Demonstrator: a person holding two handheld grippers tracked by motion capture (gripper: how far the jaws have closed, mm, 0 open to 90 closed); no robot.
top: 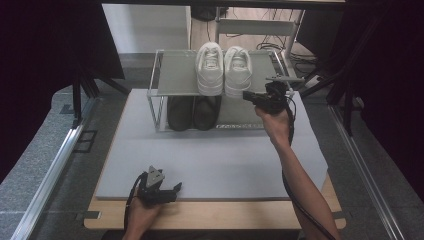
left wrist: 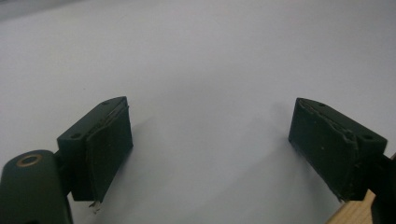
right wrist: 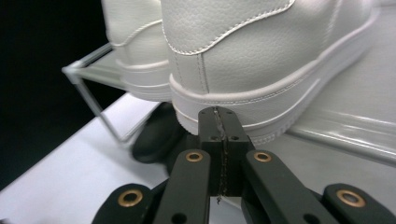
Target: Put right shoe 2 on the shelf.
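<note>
Desk (top: pixel 210 165) under grey mat, bare in front, my working room. Shoe rack (top: pixel 172 75) at far end: black pair below, white pair on top shelf, heels toward me for easy reach. Right white shoe (top: pixel 237 70) nearest my right gripper (right wrist: pixel 219 122); jaws pressed together, empty, tips at heel sole, seemingly to nudge it. Left gripper (left wrist: pixel 210 149) parked near desk edge, jaws wide apart, nothing between.

A pair of white leather sneakers (top: pixel 223 68) is sitting side by side on the top shelf of a two-tier metal-framed shoe rack (top: pixel 175 75). A pair of black shoes (top: pixel 192 112) is lying directly beneath them on the lower tier. The rack is standing at the far end of a grey rectangular table mat (top: pixel 210 155).
</note>
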